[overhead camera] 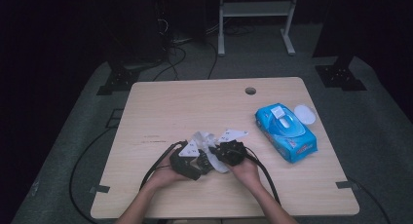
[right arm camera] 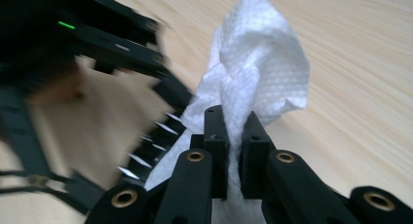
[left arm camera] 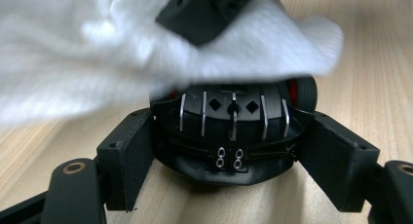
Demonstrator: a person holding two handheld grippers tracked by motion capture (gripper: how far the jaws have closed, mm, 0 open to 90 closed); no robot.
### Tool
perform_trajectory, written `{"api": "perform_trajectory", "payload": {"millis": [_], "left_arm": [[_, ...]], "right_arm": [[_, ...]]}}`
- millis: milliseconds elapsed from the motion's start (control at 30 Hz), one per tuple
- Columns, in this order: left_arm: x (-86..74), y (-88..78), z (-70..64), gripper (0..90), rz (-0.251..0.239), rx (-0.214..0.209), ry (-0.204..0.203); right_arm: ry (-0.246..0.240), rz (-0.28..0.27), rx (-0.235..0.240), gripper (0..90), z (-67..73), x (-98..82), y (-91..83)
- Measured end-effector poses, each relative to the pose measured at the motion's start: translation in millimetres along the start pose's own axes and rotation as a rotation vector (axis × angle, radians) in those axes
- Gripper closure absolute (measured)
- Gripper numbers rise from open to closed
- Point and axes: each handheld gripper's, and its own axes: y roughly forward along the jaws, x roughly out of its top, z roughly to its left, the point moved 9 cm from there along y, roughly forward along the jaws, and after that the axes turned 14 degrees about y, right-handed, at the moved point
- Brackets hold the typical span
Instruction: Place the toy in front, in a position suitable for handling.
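1. the left tool (left arm camera: 229, 151) clamps a black toy car (left arm camera: 229, 131), its top hidden under a white wipe (left arm camera: 73, 53).
2. the right tool (right arm camera: 234, 136) pinches the crumpled, quilted wipe on the car, above the tabletop (overhead camera: 170, 107).

Dim, dark-edged high view; both gripper views bright but blurred close up.

The desk (overhead camera: 195, 102) looks like pale wood, smooth, with fine grain lines. The wipe (right arm camera: 258, 73) is soft white cloth-like paper with a tiny bumpy pattern, all crumpled. The black toy car (left arm camera: 229, 136) is shiny plastic with little silver metal strips. The blue pack (overhead camera: 287, 134) near the desk's right edge is glossy plastic wrap.
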Motion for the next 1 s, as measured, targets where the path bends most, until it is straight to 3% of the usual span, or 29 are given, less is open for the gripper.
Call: {"api": "perform_trajectory", "payload": {"millis": [67,133,267,333,567,633,733,900,1000], "left_arm": [[0.2,-0.6,0.4,24.0,-0.004,0.002,0.000],[1.8,-1.7,0.6,24.0,-0.015,0.003,-0.007],[1.3,-2.3,1.2,24.0,-0.017,-0.001,-0.007],[1.3,-2.1,1.4,24.0,-0.020,-0.003,-0.006],[1.1,-1.8,1.5,24.0,-0.024,-0.004,-0.011],[1.2,-1.8,1.5,24.0,-0.024,-0.004,-0.010],[0.1,-0.9,0.8,24.1,-0.011,-0.002,-0.001],[0.2,-1.3,0.9,24.0,-0.007,0.002,0.008],[-0.6,-1.6,1.1,24.0,-0.004,0.003,0.008]], "right_arm": [[-0.027,0.009,-0.005,84.2,3.2,0.0,1.0],[-0.015,0.005,-0.012,84.1,-1.9,0.5,-0.2],[-0.002,0.015,-0.083,84.2,-29.6,-3.1,-7.9],[0.027,0.019,-0.107,84.2,-40.9,-6.6,-12.6],[0.058,0.023,-0.169,84.1,-69.2,-17.1,-27.8],[0.077,0.026,-0.165,84.2,-73.3,-19.6,-30.8],[0.068,0.021,-0.159,84.2,-68.7,-18.5,-30.8],[0.029,0.017,-0.095,84.1,-44.0,-11.0,-20.5],[0.011,0.021,-0.087,84.1,-36.5,-8.5,-15.1]]}}
